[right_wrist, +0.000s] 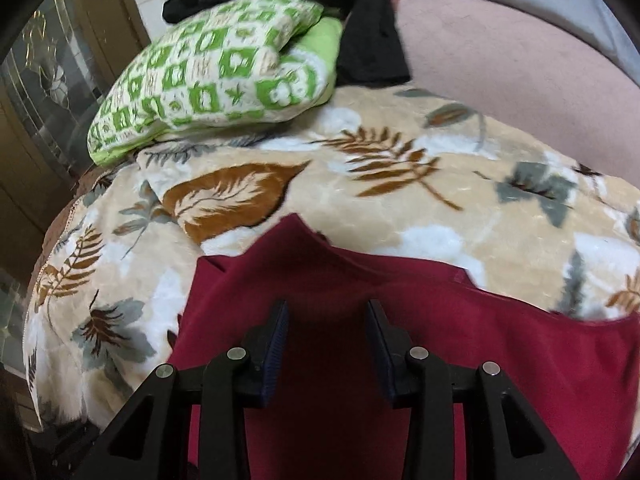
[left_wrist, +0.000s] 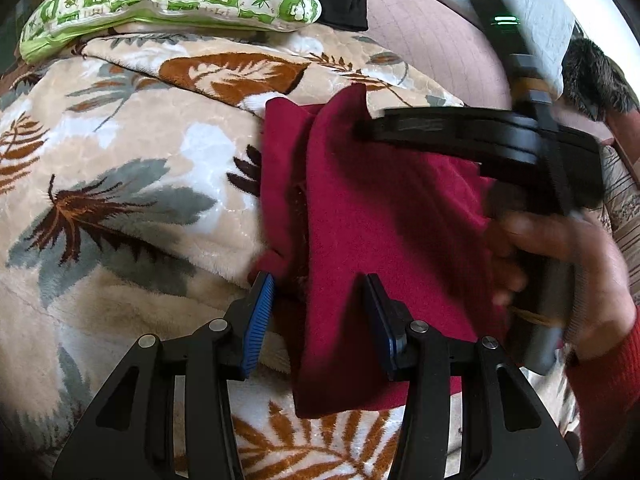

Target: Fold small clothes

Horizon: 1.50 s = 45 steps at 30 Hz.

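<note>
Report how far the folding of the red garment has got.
Done: the red garment lies on the leaf-print blanket with at least one layer doubled over, a fold edge showing on its left side. In hand: the left claw straddles its near edge, jaws apart; the right claw hovers over the cloth, gripping nothing. Left: finishing the fold. Whether the black clothes behind the green pillow also need folding is unclear.

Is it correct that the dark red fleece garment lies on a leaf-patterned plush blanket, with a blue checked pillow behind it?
Not quite: the pillow is green, not blue. The right wrist view shows the green-and-white checked pillow behind the dark red fleece garment. The rest holds: the garment lies on the cream leaf-patterned plush blanket.
</note>
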Motion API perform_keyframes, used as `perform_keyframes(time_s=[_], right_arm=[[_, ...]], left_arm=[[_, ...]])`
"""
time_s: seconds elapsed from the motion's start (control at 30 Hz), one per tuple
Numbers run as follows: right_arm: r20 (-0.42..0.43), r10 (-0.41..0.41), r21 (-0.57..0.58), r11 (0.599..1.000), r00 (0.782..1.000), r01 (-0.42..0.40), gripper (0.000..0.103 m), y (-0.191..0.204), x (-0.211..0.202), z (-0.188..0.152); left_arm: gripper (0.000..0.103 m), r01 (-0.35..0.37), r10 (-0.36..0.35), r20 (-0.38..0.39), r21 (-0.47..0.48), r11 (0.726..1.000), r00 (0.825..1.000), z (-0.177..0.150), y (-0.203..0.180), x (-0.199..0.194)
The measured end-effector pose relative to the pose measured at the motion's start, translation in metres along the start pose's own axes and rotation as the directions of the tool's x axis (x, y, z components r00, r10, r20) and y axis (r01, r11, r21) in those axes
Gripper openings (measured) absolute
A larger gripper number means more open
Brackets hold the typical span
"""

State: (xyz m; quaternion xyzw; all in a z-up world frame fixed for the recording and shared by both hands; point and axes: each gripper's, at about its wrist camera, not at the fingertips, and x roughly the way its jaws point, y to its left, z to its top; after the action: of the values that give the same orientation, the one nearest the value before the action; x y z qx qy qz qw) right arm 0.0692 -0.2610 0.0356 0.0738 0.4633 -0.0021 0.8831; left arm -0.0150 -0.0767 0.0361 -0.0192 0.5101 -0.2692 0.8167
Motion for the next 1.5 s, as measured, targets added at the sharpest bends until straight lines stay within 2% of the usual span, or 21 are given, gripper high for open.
perform_keyframes(time_s=[0.17,0.23,0.3,0.4,0.47,0.53,0.6,0.63,0.67,0.7,0.73,0.8,0.87,0.93,1.03,1.07,1.1,1.17,1.2,1.33,1.5], right_arm=[[-0.042,-0.04,-0.012,0.999,0.998,0.039,0.043,0.009,0.012,0.015],[-0.028,0.0,-0.005,1.0,1.0,0.0,0.043,0.014,-0.001,0.016],[-0.028,0.04,-0.026,0.999,0.999,-0.041,0.05,0.026,-0.012,0.014],[-0.071,0.035,-0.093,0.995,0.997,-0.042,0.059,0.051,-0.008,0.012],[-0.123,0.001,-0.112,0.994,0.992,-0.015,0.069,0.064,0.007,0.012],[-0.156,-0.026,-0.117,0.993,0.987,0.007,0.071,0.074,0.024,0.011],[-0.156,-0.056,-0.131,0.991,0.986,0.035,0.087,0.081,0.036,0.009],[-0.146,-0.098,-0.156,0.985,0.984,0.074,0.087,0.085,0.042,0.007],[-0.136,-0.125,-0.17,0.98,0.983,0.101,0.083,0.086,0.043,0.006],[-0.119,-0.15,-0.184,0.975,0.982,0.126,0.07,0.085,0.043,0.005],[-0.096,-0.162,-0.199,0.97,0.982,0.141,0.062,0.081,0.038,0.004],[-0.085,-0.108,-0.191,0.977,0.991,0.09,0.032,0.069,0.025,0.003],[-0.076,0.005,-0.115,0.993,0.997,-0.014,0.017,0.047,0.004,0.003],[-0.022,0.118,-0.039,0.992,0.993,-0.119,0.015,0.028,-0.021,0.001],[0.026,0.195,0.002,0.981,0.98,-0.195,0.015,0.015,-0.046,-0.004],[0.04,0.205,0.007,0.979,0.978,-0.205,0.015,0.01,-0.053,-0.006],[0.054,0.208,0.009,0.978,0.977,-0.209,0.014,0.005,-0.061,-0.008],[0.08,0.213,0.015,0.977,0.974,-0.214,0.014,-0.007,-0.076,-0.011],[0.091,0.216,0.019,0.976,0.972,-0.219,0.014,-0.015,-0.085,-0.012],[0.138,0.21,0.023,0.976,0.968,-0.215,0.013,-0.048,-0.125,-0.017],[0.165,0.14,0.023,0.989,0.976,-0.145,0.013,-0.097,-0.166,-0.024]], left_arm=[[0.046,0.037,-0.037,-0.006,-0.04,0.999,0.999,0.0,0.007,-0.003],[0.046,0.041,-0.041,-0.004,-0.058,0.997,0.999,-0.001,0.011,-0.005],[0.046,0.05,-0.05,-0.002,-0.084,0.995,0.999,-0.003,0.016,-0.008],[0.049,0.058,-0.058,-0.003,-0.112,0.992,0.998,-0.005,0.022,-0.011],[0.05,0.061,-0.062,-0.009,-0.128,0.99,0.998,-0.008,0.025,-0.012],[0.051,0.06,-0.062,-0.013,-0.138,0.989,0.998,-0.009,0.027,-0.01],[0.051,0.057,-0.059,-0.014,-0.135,0.989,0.998,-0.008,0.026,-0.009],[0.051,0.055,-0.058,-0.014,-0.134,0.989,0.998,-0.008,0.025,-0.009],[0.053,0.053,-0.056,-0.014,-0.136,0.989,0.998,-0.007,0.025,-0.008],[0.055,0.052,-0.055,-0.013,-0.138,0.989,0.998,-0.007,0.025,-0.008],[0.06,0.051,-0.053,-0.011,-0.141,0.989,0.999,-0.007,0.025,-0.007],[0.066,0.057,-0.058,-0.003,-0.139,0.989,0.998,-0.004,0.022,-0.004],[0.067,0.053,-0.053,0.001,-0.117,0.992,0.999,-0.004,0.015,-0.003],[0.067,0.058,-0.058,0.001,-0.088,0.994,0.998,-0.006,0.006,0.0],[0.066,0.076,-0.075,0.018,-0.047,0.996,0.997,-0.006,-0.009,0.003],[0.057,0.099,-0.098,0.028,-0.033,0.995,0.995,-0.006,-0.016,0.0],[0.052,0.115,-0.114,0.036,-0.021,0.993,0.993,-0.006,-0.021,-0.004],[0.034,0.131,-0.133,0.063,0.036,0.991,0.989,-0.007,-0.039,-0.017],[0.03,0.135,-0.139,0.074,0.059,0.989,0.988,-0.006,-0.048,-0.025],[0.027,0.183,-0.202,0.099,0.174,0.968,0.974,-0.002,-0.095,-0.054],[0.026,0.256,-0.277,0.042,0.275,0.927,0.96,0.0,-0.165,-0.053]])
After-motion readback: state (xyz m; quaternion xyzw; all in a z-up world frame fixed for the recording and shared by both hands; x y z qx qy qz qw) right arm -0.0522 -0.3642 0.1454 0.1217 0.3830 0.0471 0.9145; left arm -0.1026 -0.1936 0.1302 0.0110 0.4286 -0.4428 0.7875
